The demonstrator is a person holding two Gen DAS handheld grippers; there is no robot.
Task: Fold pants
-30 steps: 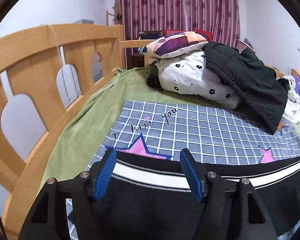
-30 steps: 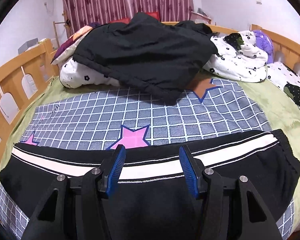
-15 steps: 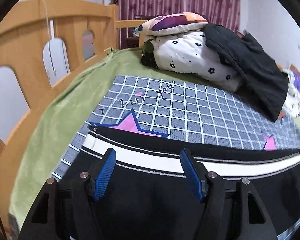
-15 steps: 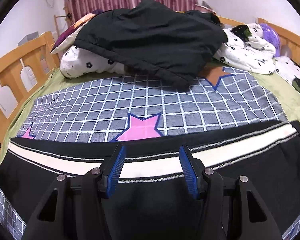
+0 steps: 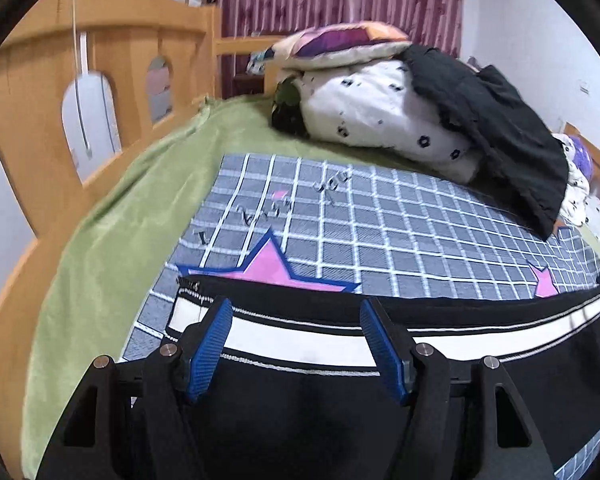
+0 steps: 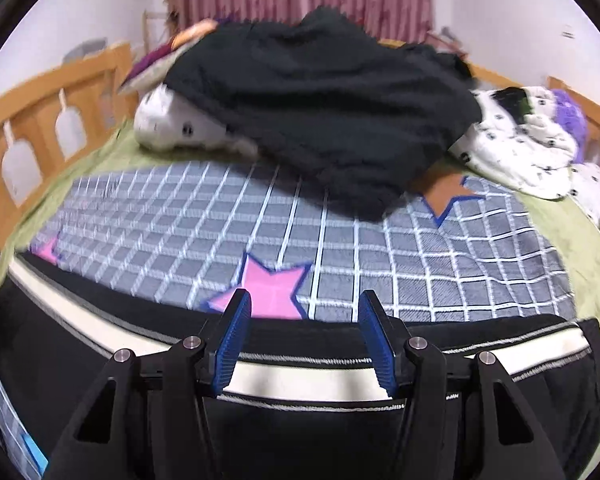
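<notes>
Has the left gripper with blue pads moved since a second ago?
Yes. The left gripper has come down and forward toward the pink star on the checked blanket.

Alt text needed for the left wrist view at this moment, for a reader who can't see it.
The left tool, jaws open, hovers over black pants with a white stripe, laid flat on a grey checked blanket with pink stars. Behind lie a green sheet, a wooden bed rail, piled bedding and a dark jacket.

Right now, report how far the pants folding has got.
Done: black pants lie flat across the grid blanket, white side stripe facing up. In hand: left gripper and right gripper hover open over that stripe, gripping nothing. Left: grasping and every remaining fold.
</notes>
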